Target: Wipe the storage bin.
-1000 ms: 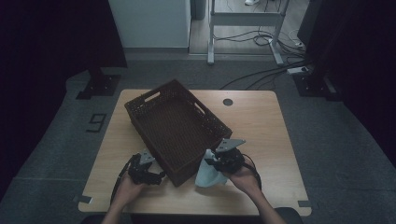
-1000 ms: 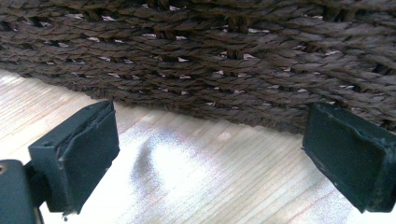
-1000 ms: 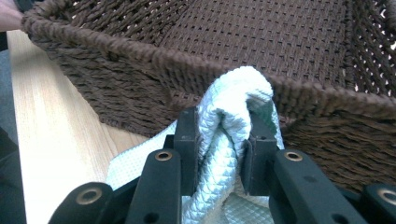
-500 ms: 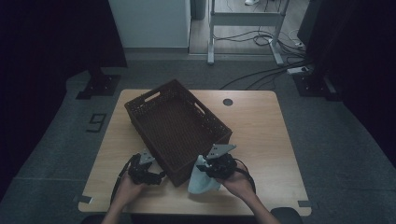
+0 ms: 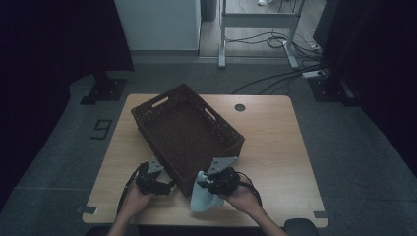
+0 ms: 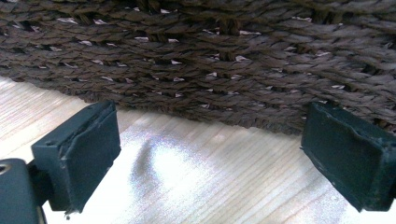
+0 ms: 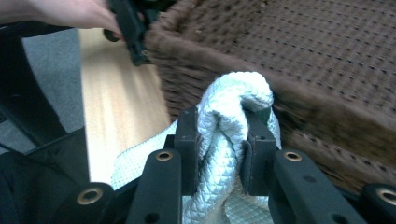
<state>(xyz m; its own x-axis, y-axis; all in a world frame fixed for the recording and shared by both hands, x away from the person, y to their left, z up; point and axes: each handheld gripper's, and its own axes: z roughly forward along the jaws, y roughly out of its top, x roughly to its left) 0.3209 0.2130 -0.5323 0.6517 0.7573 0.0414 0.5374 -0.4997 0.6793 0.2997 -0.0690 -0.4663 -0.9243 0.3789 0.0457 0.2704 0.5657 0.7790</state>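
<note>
A dark brown wicker basket (image 5: 147,115) sits at an angle on the wooden table (image 5: 275,132). My right gripper (image 5: 209,183) is shut on a bunched pale cloth (image 5: 202,199), which hangs at the basket's near corner. In the right gripper view the white waffle-weave cloth (image 7: 229,116) is pinched between the two black jaws, just in front of the basket rim (image 7: 299,100). My left gripper (image 5: 164,186) rests on the table against the basket's near-left side. In the left gripper view its jaws stand wide apart, nothing between them, facing the woven wall (image 6: 205,60).
A round grommet hole (image 5: 239,107) sits at the table's far edge. Bare tabletop lies to the right of the basket. Beyond the table are a metal frame (image 5: 255,29) and cables (image 5: 275,73) on the dark floor.
My right gripper has carried the cloth leftward along the table's near side, closer to the basket's near corner. The left gripper has stayed where it was.
</note>
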